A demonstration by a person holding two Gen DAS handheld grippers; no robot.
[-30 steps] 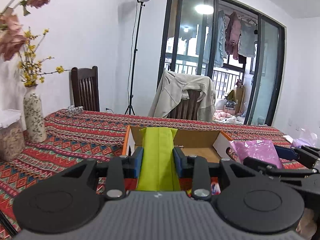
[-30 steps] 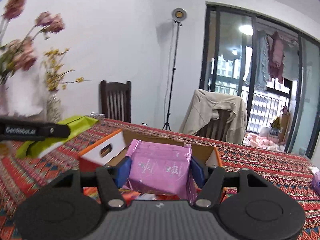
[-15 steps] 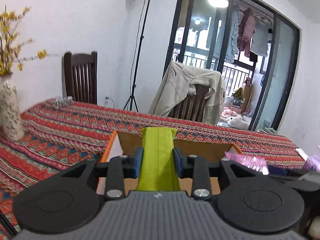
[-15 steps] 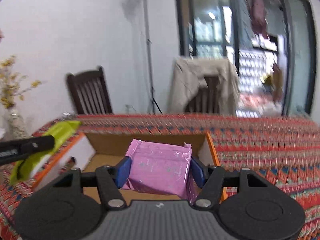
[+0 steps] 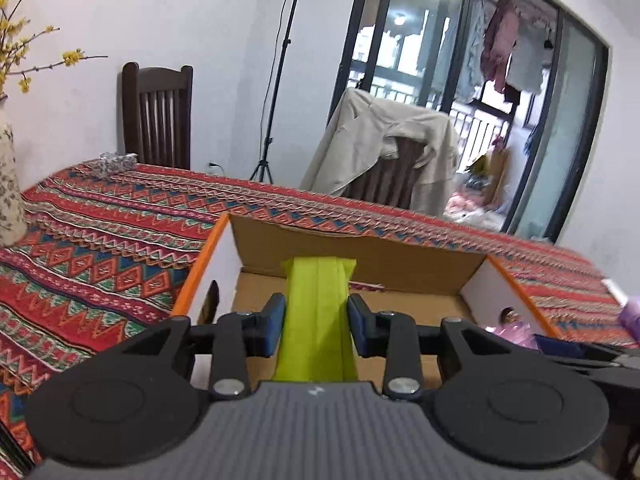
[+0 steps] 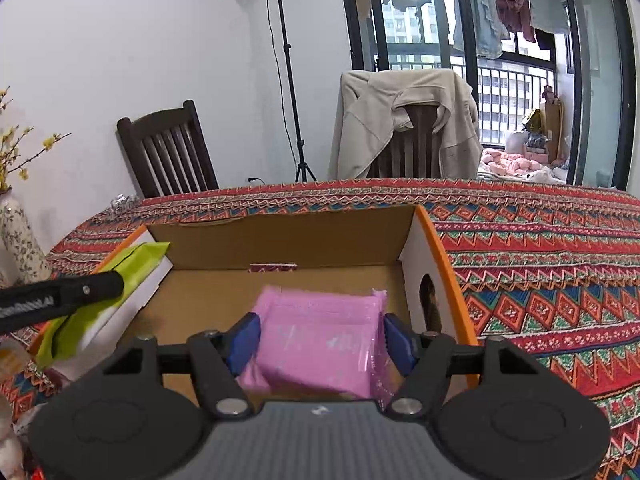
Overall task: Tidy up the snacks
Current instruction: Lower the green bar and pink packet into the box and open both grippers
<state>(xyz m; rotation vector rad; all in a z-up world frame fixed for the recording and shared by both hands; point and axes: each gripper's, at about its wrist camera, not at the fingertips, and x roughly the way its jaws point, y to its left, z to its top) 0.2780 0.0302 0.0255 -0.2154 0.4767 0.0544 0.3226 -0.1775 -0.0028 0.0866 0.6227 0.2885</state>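
Right wrist view: my right gripper (image 6: 320, 334) pinches the pink packet (image 6: 316, 344), my left gripper (image 5: 316, 322) pinches the green packet (image 5: 316, 312); crowding together over the box (image 6: 280, 236), they could collide.

Only lettering: white print on black left gripper (image 6: 60, 300) arm, right wrist view, partly cut off, blurred, not legible. Pink packet (image 6: 320, 344) print unreadable.

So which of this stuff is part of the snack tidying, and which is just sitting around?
Part of the job: green packet, pink packet, cardboard box.

Just lying about: vase, chair, jacket, lamp stand, tablecloth.
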